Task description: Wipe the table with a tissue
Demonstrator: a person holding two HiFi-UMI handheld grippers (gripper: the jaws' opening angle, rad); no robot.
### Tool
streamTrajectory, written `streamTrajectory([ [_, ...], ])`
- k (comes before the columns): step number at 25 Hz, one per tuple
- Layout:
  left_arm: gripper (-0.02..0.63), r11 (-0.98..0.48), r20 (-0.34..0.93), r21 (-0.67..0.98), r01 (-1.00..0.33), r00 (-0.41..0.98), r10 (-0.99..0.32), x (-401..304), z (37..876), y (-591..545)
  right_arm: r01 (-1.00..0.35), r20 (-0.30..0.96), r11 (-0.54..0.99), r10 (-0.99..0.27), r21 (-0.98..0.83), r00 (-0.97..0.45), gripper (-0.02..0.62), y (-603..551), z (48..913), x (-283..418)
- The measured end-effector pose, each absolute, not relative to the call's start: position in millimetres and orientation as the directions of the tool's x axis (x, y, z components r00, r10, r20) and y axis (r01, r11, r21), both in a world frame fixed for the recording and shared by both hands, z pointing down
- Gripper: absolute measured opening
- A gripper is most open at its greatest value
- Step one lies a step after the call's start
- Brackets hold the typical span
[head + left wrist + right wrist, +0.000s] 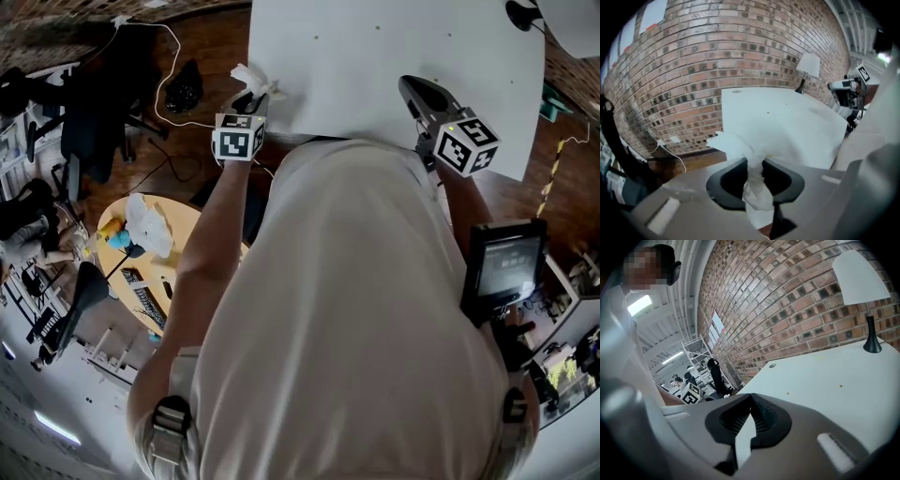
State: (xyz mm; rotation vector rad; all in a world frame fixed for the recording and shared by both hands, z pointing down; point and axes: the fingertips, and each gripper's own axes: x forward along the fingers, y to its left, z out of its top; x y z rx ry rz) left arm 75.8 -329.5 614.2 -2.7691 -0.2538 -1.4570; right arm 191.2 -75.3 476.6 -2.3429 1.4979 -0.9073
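A person's left gripper (246,99) has its jaws clamped on a crumpled white tissue (255,81), held at the left edge of a white worktop (394,56). The right gripper (413,90) rests over the worktop's right side, well apart, jaws together with nothing between them.

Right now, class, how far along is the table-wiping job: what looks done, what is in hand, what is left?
Done: the tissue is pinched in the left claw. In hand: it sits at the table's left edge. Left: no wiped patch shows and small specks dot the top, so most of the wiping seems ahead. The right claw holds nothing.
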Motion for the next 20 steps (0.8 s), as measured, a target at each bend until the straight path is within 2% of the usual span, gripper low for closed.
streamTrajectory([
  [4, 0.100, -0.965, 0.826, 0.034, 0.259, 0.537, 0.173, 83.3, 626.1, -300.7, -0.744, 0.384, -0.462, -0.875, -0.483, 0.294, 0.008, -74.4, 476.2, 192.1],
  [12, 0.095, -0.891, 0.822, 0.081, 0.447, 0.475, 0.313, 110.2, 626.2, -221.5, -0.733, 0.394, -0.490, -0.861, -0.472, 0.322, 0.008, -63.3, 471.4, 190.1],
  [20, 0.094, -0.835, 0.820, 0.161, 0.527, 0.398, 0.410, 116.4, 634.1, -184.1, -0.718, 0.401, -0.525, -0.842, -0.456, 0.361, 0.008, -46.1, 474.9, 185.3],
])
